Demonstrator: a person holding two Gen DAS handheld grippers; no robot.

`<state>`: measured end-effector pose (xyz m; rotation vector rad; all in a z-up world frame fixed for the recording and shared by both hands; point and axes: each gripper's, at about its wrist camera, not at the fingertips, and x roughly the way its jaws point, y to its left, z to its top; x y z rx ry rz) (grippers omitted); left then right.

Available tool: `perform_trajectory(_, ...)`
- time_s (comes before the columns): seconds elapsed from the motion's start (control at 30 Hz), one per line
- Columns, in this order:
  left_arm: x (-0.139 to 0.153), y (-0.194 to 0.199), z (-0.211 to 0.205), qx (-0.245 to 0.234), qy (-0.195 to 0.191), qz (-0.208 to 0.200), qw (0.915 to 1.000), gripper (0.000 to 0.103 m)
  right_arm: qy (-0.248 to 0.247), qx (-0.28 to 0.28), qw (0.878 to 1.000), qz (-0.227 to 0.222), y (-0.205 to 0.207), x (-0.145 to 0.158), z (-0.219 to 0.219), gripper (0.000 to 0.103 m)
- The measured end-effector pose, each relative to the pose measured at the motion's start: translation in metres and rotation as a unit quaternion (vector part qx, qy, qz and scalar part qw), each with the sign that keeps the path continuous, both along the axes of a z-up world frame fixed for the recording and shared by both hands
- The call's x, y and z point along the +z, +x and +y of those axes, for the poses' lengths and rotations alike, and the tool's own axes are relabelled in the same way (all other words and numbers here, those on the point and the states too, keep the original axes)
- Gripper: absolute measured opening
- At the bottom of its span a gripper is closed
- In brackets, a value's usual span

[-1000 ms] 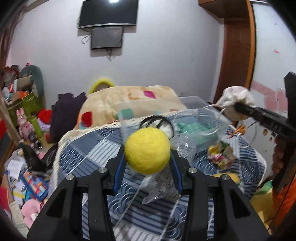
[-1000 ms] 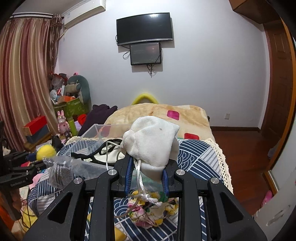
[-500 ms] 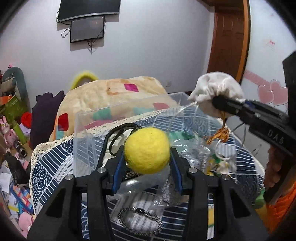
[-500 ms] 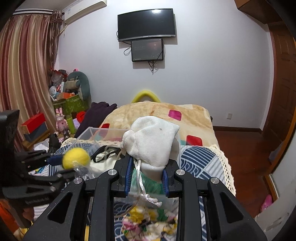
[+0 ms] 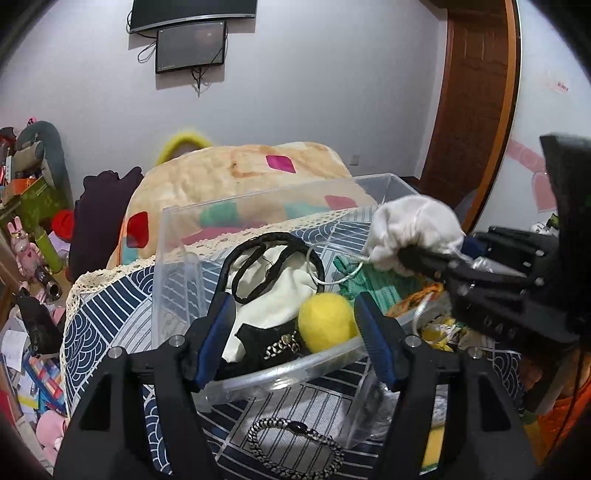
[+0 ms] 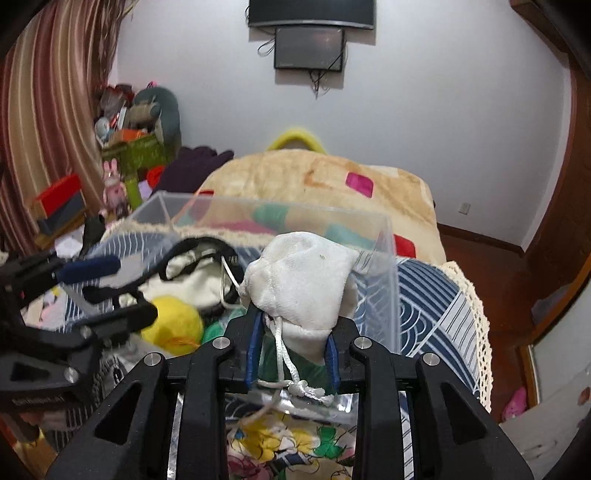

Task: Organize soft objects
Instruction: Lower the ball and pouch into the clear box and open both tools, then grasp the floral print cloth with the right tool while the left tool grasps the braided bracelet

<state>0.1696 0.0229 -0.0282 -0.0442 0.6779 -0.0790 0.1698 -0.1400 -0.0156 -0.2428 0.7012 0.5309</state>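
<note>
Yellow fuzzy ball point(image 5: 325, 322) lies between spread left jaws; right jaws pinch white pouch point(image 6: 303, 280).

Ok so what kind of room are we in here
Most likely a bedroom. There is a bed with a navy patterned cover and a beige blanket, a wall-mounted TV, and plush toys piled at the side.

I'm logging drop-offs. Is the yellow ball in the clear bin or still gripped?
In the bin. The yellow ball rests inside the clear bin, and the left gripper has its jaws spread wide.
</note>
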Motion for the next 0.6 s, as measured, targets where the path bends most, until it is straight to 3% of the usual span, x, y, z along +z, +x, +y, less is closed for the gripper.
perform_trajectory(0.13,0.005,-0.010,-0.003,0.001,0.016,-0.011,0.9998,0.066,-0.009,-0.001,1.000,0.000,-0.003,0.001,-0.006,0.040)
perform_trajectory(0.2,0.011,-0.020,-0.003,-0.001,0.021,-0.022,0.9995,0.068,0.004,0.000,1.000,-0.002,-0.005,0.006,-0.012,0.059)
perform_trajectory(0.37,0.028,-0.043,0.000,0.003,0.026,-0.051,0.9983,0.078,0.018,-0.003,0.999,-0.030,-0.020,0.027,-0.026,0.061)
perform_trajectory(0.5,0.036,-0.062,0.004,0.010,0.020,-0.067,0.9975,0.100,0.035,-0.002,0.998,-0.054,-0.034,0.042,-0.035,0.070)
perform_trajectory(0.6,0.035,-0.075,0.005,0.013,0.026,-0.070,0.9971,0.100,0.048,-0.003,0.996,-0.071,-0.046,0.049,-0.042,0.073)
